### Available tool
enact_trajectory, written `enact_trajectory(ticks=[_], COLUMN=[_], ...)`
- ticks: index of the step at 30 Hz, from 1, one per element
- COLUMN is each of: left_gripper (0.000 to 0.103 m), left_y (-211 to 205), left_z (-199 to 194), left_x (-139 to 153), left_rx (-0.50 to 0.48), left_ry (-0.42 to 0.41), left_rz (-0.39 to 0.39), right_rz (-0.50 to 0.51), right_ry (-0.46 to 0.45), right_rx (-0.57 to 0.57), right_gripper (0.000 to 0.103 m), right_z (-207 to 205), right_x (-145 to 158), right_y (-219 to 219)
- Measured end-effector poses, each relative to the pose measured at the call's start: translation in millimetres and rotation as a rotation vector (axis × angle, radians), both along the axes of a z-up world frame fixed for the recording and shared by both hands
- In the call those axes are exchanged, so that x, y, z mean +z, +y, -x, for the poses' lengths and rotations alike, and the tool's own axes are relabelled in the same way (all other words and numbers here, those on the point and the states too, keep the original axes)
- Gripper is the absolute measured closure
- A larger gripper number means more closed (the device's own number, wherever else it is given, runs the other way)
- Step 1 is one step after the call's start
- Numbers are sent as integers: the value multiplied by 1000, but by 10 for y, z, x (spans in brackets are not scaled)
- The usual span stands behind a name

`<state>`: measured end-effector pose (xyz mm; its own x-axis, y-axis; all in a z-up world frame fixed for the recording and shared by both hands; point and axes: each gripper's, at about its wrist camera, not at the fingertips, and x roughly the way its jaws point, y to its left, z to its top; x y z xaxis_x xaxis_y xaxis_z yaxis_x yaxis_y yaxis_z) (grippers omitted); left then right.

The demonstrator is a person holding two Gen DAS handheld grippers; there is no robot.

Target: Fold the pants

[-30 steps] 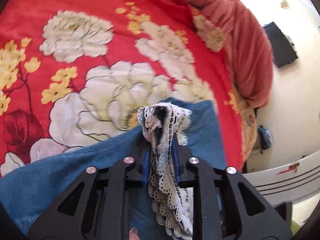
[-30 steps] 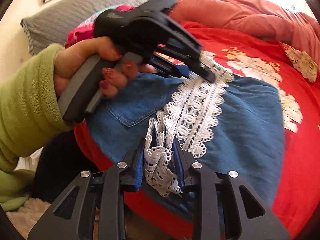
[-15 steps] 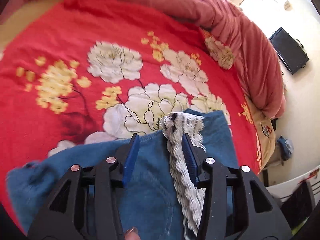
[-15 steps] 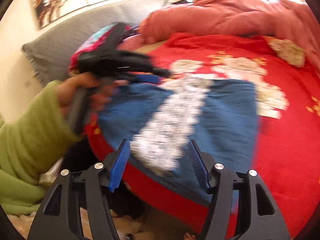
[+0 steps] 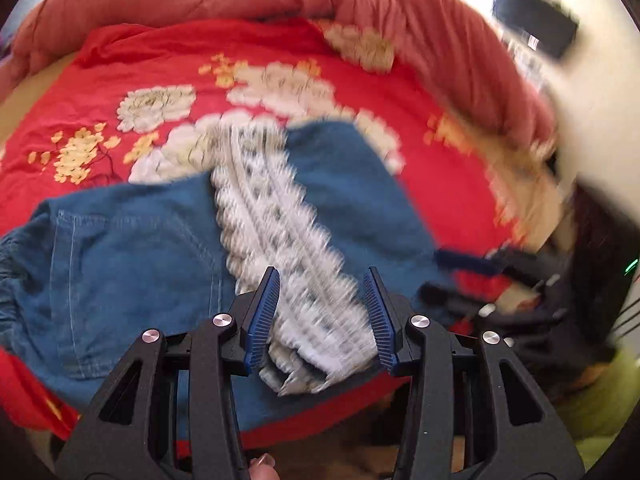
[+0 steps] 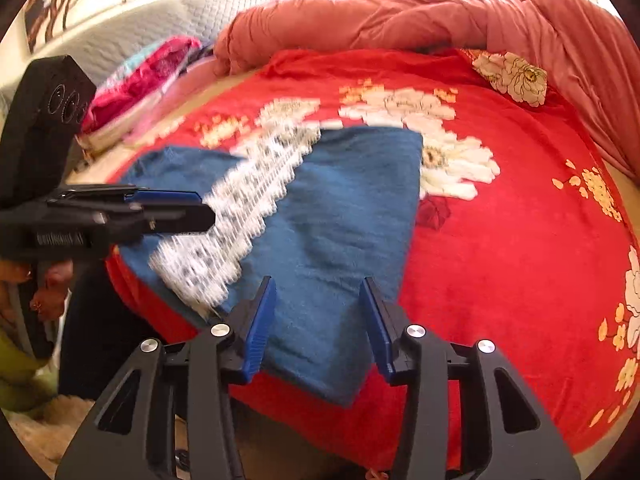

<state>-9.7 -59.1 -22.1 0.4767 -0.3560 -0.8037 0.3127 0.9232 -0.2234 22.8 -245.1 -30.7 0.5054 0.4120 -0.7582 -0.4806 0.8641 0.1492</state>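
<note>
on the bed (image 6: 520, 240), under a red blanket (image 5: 120, 80) printed with white and yellow flowers, the pants (image 5: 132, 272) lie folded near the front edge, blue denim with a band of white lace (image 5: 272, 216) running across the top layer from the far side toward the near edge. a bunched pink quilt (image 6: 420, 12) runs along the far side of the bed, and in the right wrist view a grey pillow (image 6: 160, 28) and a bright pink cloth (image 6: 140, 76) sit at the head end to the left. in the left wrist view a back pocket with pale stitching shows on the left part of the pants, and the near end of the lace hangs a little over the folded edge. the left gripper (image 5: 322, 312) hovers above that near end of the lace with its blue fingers (image 5: 262, 320) apart; the lace shows between them but the pads do not press on it, and its jaws opened within the last second. the right gripper (image 6: 318, 320) is held over the plain blue corner of the pants nearest the bed edge, its fingers (image 6: 260, 328) also apart and gripping nothing; its jaws have just been closing part way, with only the cloth below seen through the gap. each gripper shows in the other's view, blurred at the side, and a hand with painted nails holds the left one's handle beside a green sleeve (image 6: 16, 368). much of the lace and the room's right side is smeared by motion.
</note>
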Motion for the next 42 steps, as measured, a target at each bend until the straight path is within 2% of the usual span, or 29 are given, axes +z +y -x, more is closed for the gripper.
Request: enact_trajectory(ticks=[2, 3, 8, 12, 13, 15, 19, 21, 23, 26, 32, 33, 34, 42], left_gripper=[67, 67, 67, 67, 64, 58, 52, 47, 42, 36, 26, 25, 24, 19], left_y=[17, 47, 201, 163, 161, 188, 344, 404, 474, 597, 964, 1014, 1096, 1510], left_z=[24, 37, 57, 111, 122, 148, 156, 158, 175, 213, 349, 366, 389, 485], left_x=[-122, -172, -274, -254, -223, -122, 56, 111, 165, 244, 365, 377, 387, 395], left_rx=[17, 25, 43, 44, 50, 64, 107, 130, 155, 195, 287, 298, 317, 410], left_ry=[29, 45, 78, 54, 47, 15, -17, -30, -43, -60, -88, -90, -88, -80], left_rz=[-47, -52, 3, -19, -18, -20, -24, -29, -30, -25, -30, -32, -36, -38], right_rz=[65, 66, 46, 40, 29, -28, -82, -84, -80, -83, -87, -82, -75, -58], right_ry=[31, 37, 35, 40, 45, 53, 25, 4, -11, -19, -37, -41, -48, -61], right_rx=[-8, -9, -13, -14, -16, -34, -72, -76, -84, -89, -66, -63, -60, -2], right_gripper=[63, 63, 63, 60, 58, 43, 42, 31, 29, 18, 18, 9, 7, 6], right_z=[0, 2, 3, 9, 3, 21, 83, 94, 98, 72, 10, 10, 5, -120], right_x=[-119, -153, -196, -178, -176, -122, 10, 80, 131, 191, 291, 299, 313, 410], right_y=[2, -15, -49, -67, -71, -139, -266, -287, -296, -291, -133, -96, -58, 259])
